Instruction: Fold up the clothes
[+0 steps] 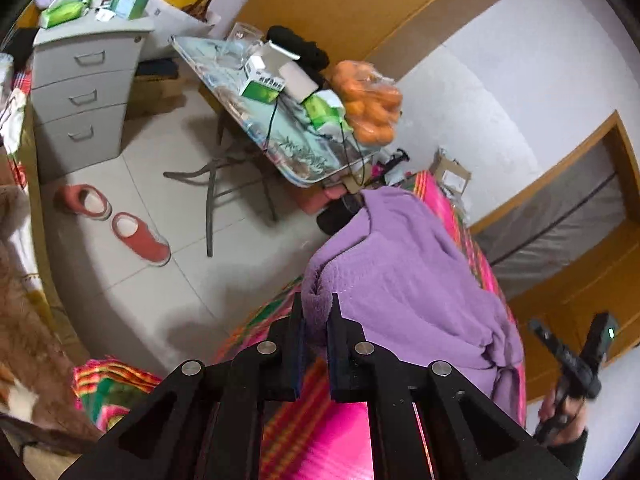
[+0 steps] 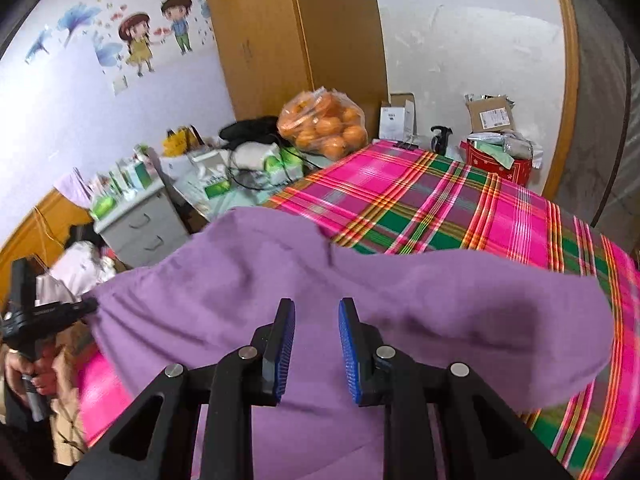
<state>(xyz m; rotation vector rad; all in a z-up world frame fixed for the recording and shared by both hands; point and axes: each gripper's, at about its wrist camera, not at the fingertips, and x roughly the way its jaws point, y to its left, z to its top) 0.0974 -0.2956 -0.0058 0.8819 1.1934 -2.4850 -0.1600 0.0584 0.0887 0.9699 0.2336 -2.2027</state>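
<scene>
Purple garment (image 2: 320, 280), a soft fleecy cloth, lies spread over the plaid cover (image 2: 460, 200) of the bed, with one side lifted into a hump and part of it blurred. Left gripper (image 1: 316, 312) has its fingers (image 1: 296, 320) nearly pressed together, pinching a fold at the garment's edge; in the left wrist view the cloth rises between the two black tips and runs away from them toward the far end of the bed. Right gripper (image 2: 316, 316) hangs just above the middle of the garment with its blue-padded fingers (image 2: 348, 332) spread, and nothing sits between them; whether the tips touch the cloth cannot be told. A hand (image 1: 560, 412) around the right gripper's handle shows at the right edge of the left wrist view. Beyond the bed stands a folding worktop (image 1: 304, 168) crowded with boxes, cables and a bag of oranges (image 2: 324, 124). A grey drawer unit (image 1: 80, 92) stands by the wall, and a pair of red slippers (image 1: 140, 236) lies on the tiled floor. A wooden wardrobe (image 2: 292, 32) rises behind the oranges, beside wall stickers of two cartoon children (image 2: 156, 28).
</scene>
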